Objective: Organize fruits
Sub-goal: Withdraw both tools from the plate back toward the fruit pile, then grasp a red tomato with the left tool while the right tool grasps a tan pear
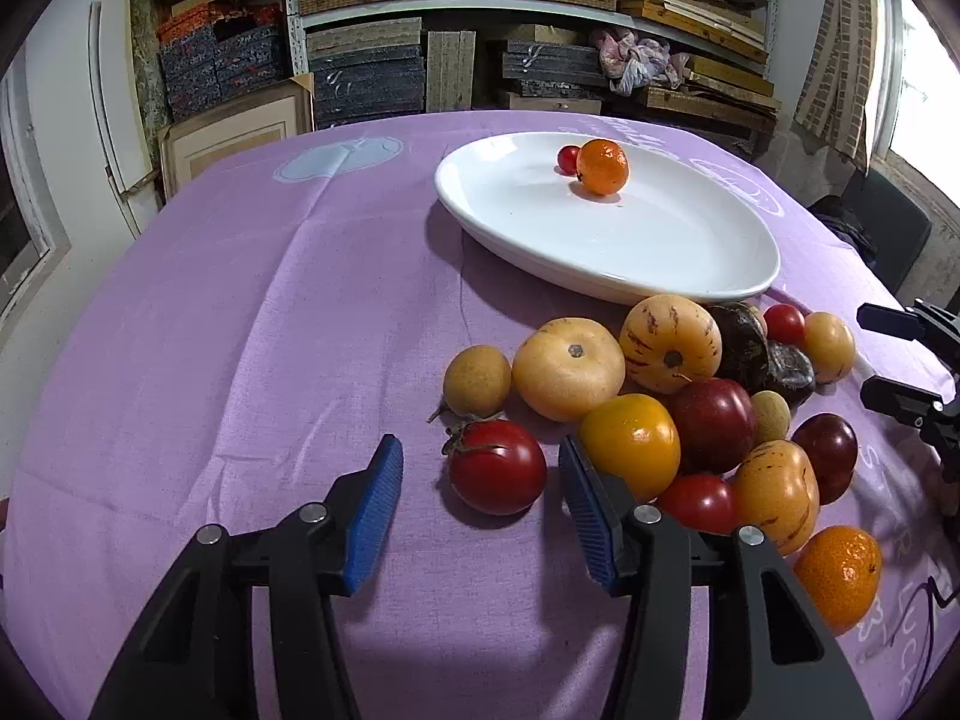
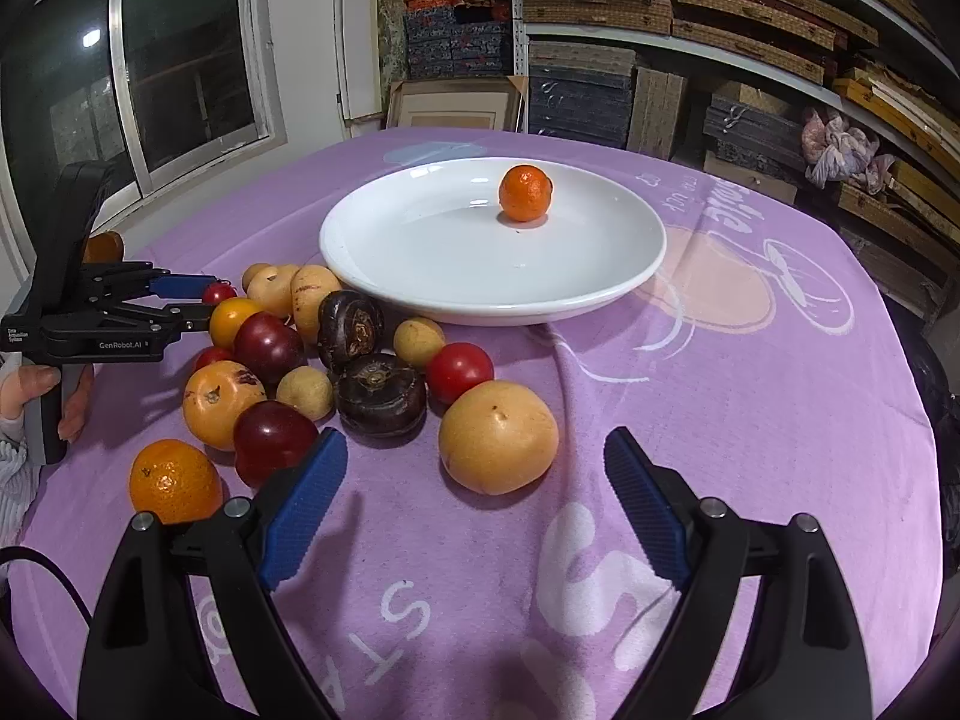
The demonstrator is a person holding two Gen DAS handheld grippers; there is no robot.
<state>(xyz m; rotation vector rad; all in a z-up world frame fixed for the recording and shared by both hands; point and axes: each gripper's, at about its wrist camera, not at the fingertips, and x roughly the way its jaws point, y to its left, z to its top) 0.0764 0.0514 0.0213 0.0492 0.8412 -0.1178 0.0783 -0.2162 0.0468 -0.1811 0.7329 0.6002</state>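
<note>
A white plate (image 1: 690, 264) sits on the purple cloth and holds a tangerine (image 1: 602, 166) and a small red tomato (image 1: 567, 158); the plate (image 2: 420, 294) and the tangerine (image 2: 525, 192) also show in the right wrist view. A pile of mixed fruit lies in front of the plate. My left gripper (image 1: 480, 468) is open, its blue pads on either side of a red tomato (image 1: 497, 467); it shows from the side in the right wrist view (image 2: 201, 302). My right gripper (image 2: 477, 450) is open, just before a pale yellow round fruit (image 2: 498, 435); it appears at the right edge of the left wrist view (image 1: 870, 354).
The pile holds several yellow, red and dark fruits, among them a yellow-orange one (image 1: 630, 444) touching my left gripper's right pad, dark chestnut-like ones (image 2: 378, 393) and a loose tangerine (image 2: 174, 481). Shelves of stacked boxes (image 1: 372, 78) stand behind the table.
</note>
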